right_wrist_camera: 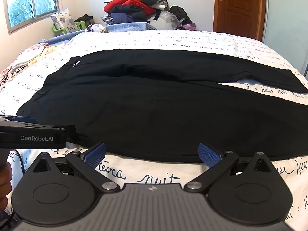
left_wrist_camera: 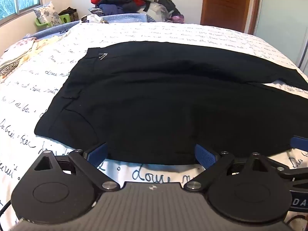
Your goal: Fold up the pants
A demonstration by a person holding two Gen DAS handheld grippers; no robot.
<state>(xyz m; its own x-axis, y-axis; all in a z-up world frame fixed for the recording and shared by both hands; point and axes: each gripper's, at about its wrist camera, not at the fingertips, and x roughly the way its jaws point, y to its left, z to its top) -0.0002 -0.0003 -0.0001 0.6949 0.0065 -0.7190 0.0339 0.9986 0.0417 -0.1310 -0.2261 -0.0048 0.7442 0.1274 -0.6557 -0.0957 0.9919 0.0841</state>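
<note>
- The black pants (left_wrist_camera: 163,100) are laid flat on the bed (left_wrist_camera: 173,30), over a white cover printed with script.
- The long axis of the pants runs across both wrist views: the waistband (left_wrist_camera: 63,94) lies to the left and the legs run off to the right.
- The two legs are seen side by side, the far leg (right_wrist_camera: 192,67) parted from the near leg (right_wrist_camera: 173,115) by a wedge of bare cover toward the right.
- The left gripper (left_wrist_camera: 152,154) is held at the near long edge of the pants, close to the waistband end. Its jaws are spread wide, and the edge of the cloth lies between the blue pads (left_wrist_camera: 205,156); nothing is pinched.
- The right gripper (right_wrist_camera: 152,155) is held further along the same edge, just short of the near leg. Its jaws are likewise spread, with only bed cover between them.
- The left gripper is therefore judged the nearer to the cloth; the right must be advanced slightly.
- The coming move is judged to be a pinch of the near edge by both grippers, followed by a lift away from the operator, so that the near leg is laid over the far leg.
</note>
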